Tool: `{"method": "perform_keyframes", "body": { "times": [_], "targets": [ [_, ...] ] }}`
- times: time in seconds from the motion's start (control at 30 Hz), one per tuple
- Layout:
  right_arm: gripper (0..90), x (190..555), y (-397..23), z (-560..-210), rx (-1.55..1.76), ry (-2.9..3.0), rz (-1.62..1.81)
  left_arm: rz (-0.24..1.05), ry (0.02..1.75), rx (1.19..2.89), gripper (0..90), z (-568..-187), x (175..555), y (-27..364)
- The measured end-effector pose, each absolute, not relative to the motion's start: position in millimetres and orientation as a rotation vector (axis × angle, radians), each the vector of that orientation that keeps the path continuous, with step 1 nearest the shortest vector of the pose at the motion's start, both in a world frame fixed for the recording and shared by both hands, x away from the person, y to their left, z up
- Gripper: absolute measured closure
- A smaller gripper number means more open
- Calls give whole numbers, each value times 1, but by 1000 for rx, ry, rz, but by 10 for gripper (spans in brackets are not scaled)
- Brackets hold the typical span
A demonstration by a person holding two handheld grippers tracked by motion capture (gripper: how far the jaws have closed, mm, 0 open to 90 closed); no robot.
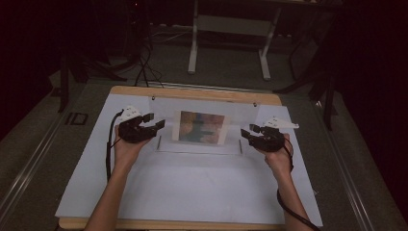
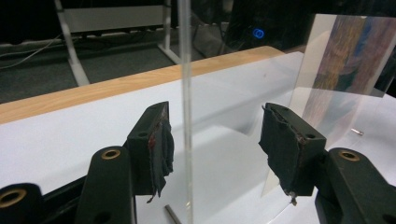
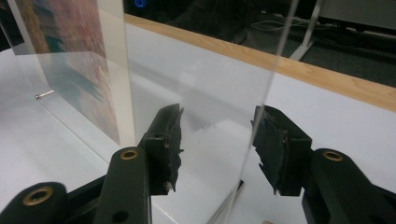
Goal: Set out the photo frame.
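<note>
Overhead, white sheet [image 1: 192, 187] covers wooden table [image 1: 192, 93] (dim room).

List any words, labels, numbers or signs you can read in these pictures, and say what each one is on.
No readable text anywhere.
Picture in the clear upright panel: blurred colours, no lettering to make out.
Blue glowing ring in the dark behind the table: a light, not a letter or number.
Left gripper and right gripper: no markings legible.
White sheet on the table: blank.
</note>
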State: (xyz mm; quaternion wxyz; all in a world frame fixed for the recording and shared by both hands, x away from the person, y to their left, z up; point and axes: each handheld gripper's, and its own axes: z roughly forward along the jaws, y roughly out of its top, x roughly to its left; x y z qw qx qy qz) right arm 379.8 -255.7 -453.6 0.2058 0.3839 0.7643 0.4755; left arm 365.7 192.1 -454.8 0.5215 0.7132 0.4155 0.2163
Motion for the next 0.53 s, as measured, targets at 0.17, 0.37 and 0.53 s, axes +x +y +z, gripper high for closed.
{"method": "perform_keyframes", "body": {
  "times": [0.17,0.37,0.53],
  "targets": [
    [449,377,-268,-451,1080,2136,1357,503,991,1669,377,-454,360,211],
    [433,374,-289,-446,1098,2111,1371,509,1040,1623,378,-449,353,240],
    [424,374,-297,-445,1101,2103,1296,563,1148,1648,385,-452,354,257]
  ]
}}
